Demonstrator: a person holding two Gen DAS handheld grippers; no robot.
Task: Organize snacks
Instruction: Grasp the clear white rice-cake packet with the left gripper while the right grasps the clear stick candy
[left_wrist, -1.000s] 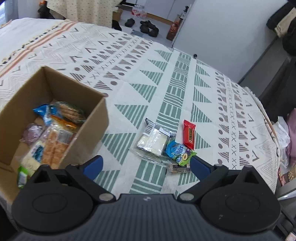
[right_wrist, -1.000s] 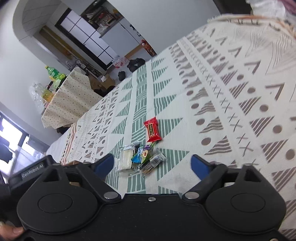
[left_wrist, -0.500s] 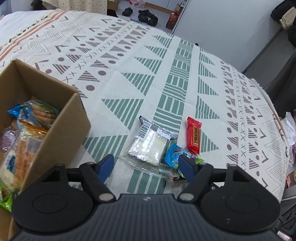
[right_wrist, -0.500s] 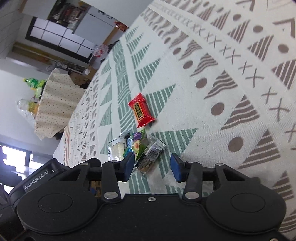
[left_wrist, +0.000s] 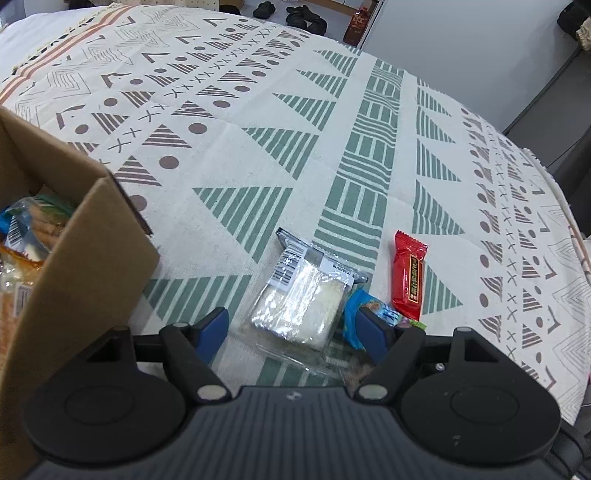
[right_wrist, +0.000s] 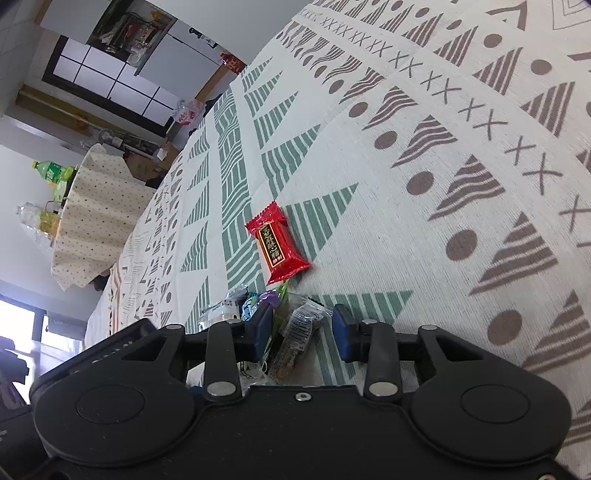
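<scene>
A small pile of snacks lies on the patterned tablecloth. In the left wrist view, my left gripper (left_wrist: 293, 326) is open, its blue-padded jaws either side of a clear packet of white cake (left_wrist: 301, 301). A blue wrapper (left_wrist: 364, 306) lies by its right jaw and a red candy bar (left_wrist: 409, 274) beyond. In the right wrist view, my right gripper (right_wrist: 303, 330) is open and straddles a clear dark-printed bar packet (right_wrist: 298, 334); the red candy bar (right_wrist: 276, 244) lies just ahead.
An open cardboard box (left_wrist: 92, 254) holding several packaged snacks stands at the left of the pile. The tablecloth's right edge (left_wrist: 576, 240) drops off. A second covered table with bottles (right_wrist: 92, 214) stands beyond the far end.
Both grippers have moved down and in toward the snack pile. The right gripper's jaws have narrowed around the dark-printed packet. The left gripper's jaws have narrowed around the cake packet.
</scene>
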